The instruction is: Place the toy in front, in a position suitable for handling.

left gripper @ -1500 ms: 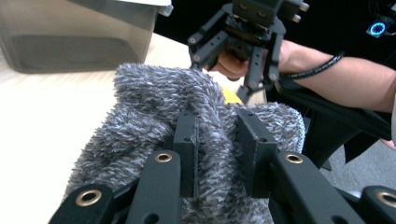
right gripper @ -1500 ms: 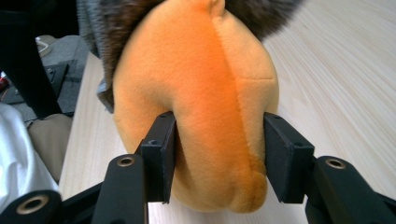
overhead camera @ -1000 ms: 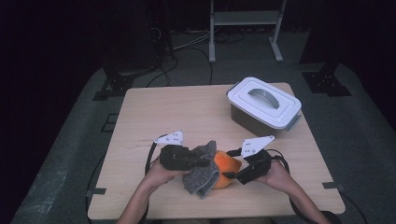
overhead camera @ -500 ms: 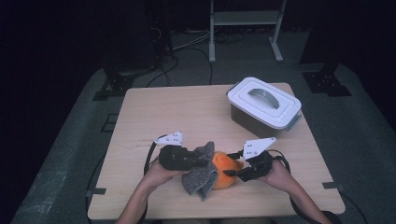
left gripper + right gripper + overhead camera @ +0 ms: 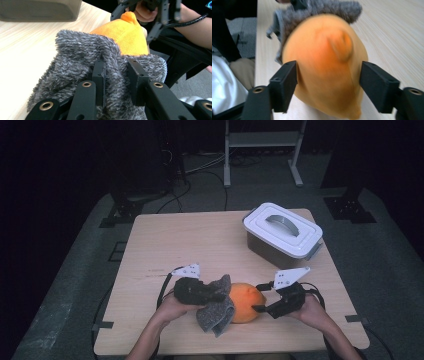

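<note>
Near the wooden table's (image 5: 200, 240) front edge, the left gripper (image 5: 116, 75) pinched the grey fleece cloth (image 5: 80, 57), but the right gripper (image 5: 328, 82), its jaws just reopened and straddling the orange plush toy (image 5: 324, 65), risked losing it if the cloth tugged.

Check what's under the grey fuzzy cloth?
The grey cloth, pinched by the left gripper, drapes over one end of the orange plush toy. That covered end is hidden.

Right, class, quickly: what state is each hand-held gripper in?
Left hand-held gripper: shut on the grey fuzzy cloth.
Right hand-held gripper: open, jaws either side of the orange plush toy, just opening.
</note>
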Available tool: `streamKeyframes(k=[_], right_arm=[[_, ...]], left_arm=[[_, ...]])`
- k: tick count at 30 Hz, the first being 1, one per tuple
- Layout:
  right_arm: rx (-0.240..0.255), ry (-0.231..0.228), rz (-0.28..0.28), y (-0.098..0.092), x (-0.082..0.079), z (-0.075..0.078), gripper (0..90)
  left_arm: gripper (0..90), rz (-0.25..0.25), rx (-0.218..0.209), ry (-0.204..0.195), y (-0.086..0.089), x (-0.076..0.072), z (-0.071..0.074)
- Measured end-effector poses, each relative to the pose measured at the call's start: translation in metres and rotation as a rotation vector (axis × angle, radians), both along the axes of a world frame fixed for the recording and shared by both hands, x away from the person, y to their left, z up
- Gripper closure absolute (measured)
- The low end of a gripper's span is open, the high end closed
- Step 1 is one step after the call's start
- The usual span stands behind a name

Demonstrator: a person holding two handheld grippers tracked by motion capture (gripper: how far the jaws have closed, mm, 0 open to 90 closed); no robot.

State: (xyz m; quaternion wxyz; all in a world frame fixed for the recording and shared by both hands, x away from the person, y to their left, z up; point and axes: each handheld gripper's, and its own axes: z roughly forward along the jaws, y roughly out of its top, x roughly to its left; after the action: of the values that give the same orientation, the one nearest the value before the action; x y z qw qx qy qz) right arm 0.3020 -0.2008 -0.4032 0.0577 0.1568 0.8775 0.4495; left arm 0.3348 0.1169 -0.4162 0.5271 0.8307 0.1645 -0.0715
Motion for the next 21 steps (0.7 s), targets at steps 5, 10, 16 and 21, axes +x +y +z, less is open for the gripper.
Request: streamKeyframes(k=[5,10,16,21], right_arm=[[-0.062,-0.019,-0.041,0.015,-0.010,0.004,22.9],[-0.058,-0.014,-0.070,0.022,-0.005,-0.009,37.9],[0.050,-0.026,0.007,0.021,0.006,-0.006,57.0],[0.107,-0.075,0.091,0.038,0.016,0.002,57.8]], left_arm=[[70.6,-0.015,0.001,-0.003,-0.005,-0.003,0.001],[70.6,0.002,0.011,-0.003,-0.005,-0.003,-0.001],[70.6,0.029,-0.013,-0.034,0.008,0.000,0.011],[70.9,0.051,-0.093,-0.054,0.027,0.000,0.029]])
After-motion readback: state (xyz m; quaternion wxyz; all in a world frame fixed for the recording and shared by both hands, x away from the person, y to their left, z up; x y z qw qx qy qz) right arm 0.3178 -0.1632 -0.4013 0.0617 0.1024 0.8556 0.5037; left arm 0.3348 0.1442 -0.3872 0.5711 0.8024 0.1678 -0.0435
